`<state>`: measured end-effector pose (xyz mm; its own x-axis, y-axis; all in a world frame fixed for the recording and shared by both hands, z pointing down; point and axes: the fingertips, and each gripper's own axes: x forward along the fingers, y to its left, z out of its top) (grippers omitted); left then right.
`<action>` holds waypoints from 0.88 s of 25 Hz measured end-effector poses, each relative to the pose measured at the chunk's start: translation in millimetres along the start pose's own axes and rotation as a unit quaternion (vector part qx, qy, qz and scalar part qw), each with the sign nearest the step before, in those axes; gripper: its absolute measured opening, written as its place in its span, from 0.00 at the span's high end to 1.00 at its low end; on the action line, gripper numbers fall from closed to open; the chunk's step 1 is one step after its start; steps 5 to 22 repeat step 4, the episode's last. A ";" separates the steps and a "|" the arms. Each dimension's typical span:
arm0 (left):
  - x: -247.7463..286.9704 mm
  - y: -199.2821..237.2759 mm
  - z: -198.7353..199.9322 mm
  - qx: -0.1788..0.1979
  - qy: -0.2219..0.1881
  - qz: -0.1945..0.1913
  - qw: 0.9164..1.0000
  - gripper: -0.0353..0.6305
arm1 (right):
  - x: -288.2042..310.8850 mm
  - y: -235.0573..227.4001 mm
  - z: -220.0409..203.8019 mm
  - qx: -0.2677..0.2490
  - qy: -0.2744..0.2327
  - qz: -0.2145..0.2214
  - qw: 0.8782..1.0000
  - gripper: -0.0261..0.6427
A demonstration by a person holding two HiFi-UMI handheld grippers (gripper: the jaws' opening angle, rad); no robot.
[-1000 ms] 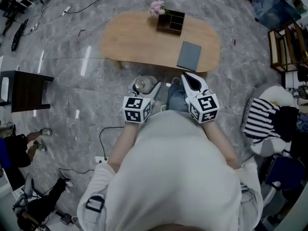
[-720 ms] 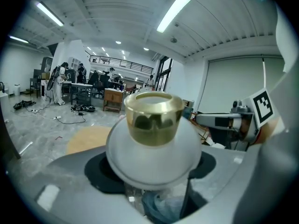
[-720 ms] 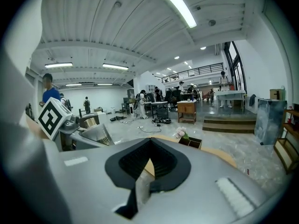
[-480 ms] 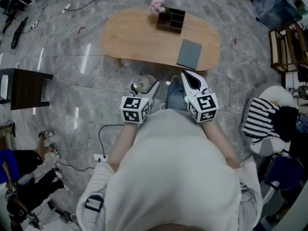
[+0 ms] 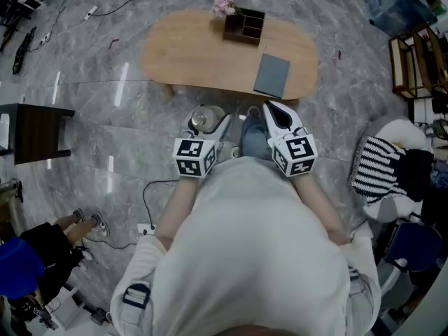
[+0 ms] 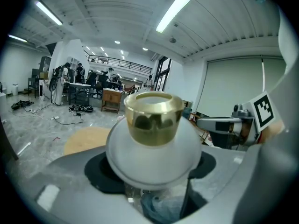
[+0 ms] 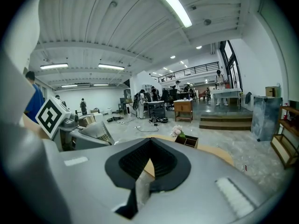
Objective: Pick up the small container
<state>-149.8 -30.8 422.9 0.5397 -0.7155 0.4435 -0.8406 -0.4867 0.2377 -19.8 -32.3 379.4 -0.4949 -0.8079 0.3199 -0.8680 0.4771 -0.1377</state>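
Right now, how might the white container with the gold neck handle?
The small container looks round and glossy, so it may slip between the pads, which meet only its curved sides. Laid sideways, it would likely roll. Its gold neck looks rigid.

On table (image 5: 189, 58) — organizer (image 5: 245, 26) behind notebook (image 5: 271, 76)

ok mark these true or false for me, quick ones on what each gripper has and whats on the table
1. The left gripper holds the small container. True.
2. The right gripper holds a book. False: its jaws are together on nothing.
3. The grey book lies on the wooden table. True.
4. The pink flowers are on the floor. False: they are on the table beside the dark box.
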 end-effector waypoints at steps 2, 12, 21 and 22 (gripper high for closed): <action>1.8 -0.3 0.1 0.001 0.000 -0.001 1.000 0.44 | 0.4 -2.1 -1.1 0.000 0.000 -0.001 1.000 0.97; 3.4 -0.7 0.3 0.002 0.000 -0.001 1.000 0.44 | 0.7 -4.0 -2.0 0.000 0.001 -0.002 1.000 0.97; 3.4 -0.7 0.3 0.002 0.000 -0.001 1.000 0.44 | 0.7 -4.0 -2.0 0.000 0.001 -0.002 1.000 0.97; 3.4 -0.7 0.3 0.002 0.000 -0.001 1.000 0.44 | 0.7 -4.0 -2.0 0.000 0.001 -0.002 1.000 0.97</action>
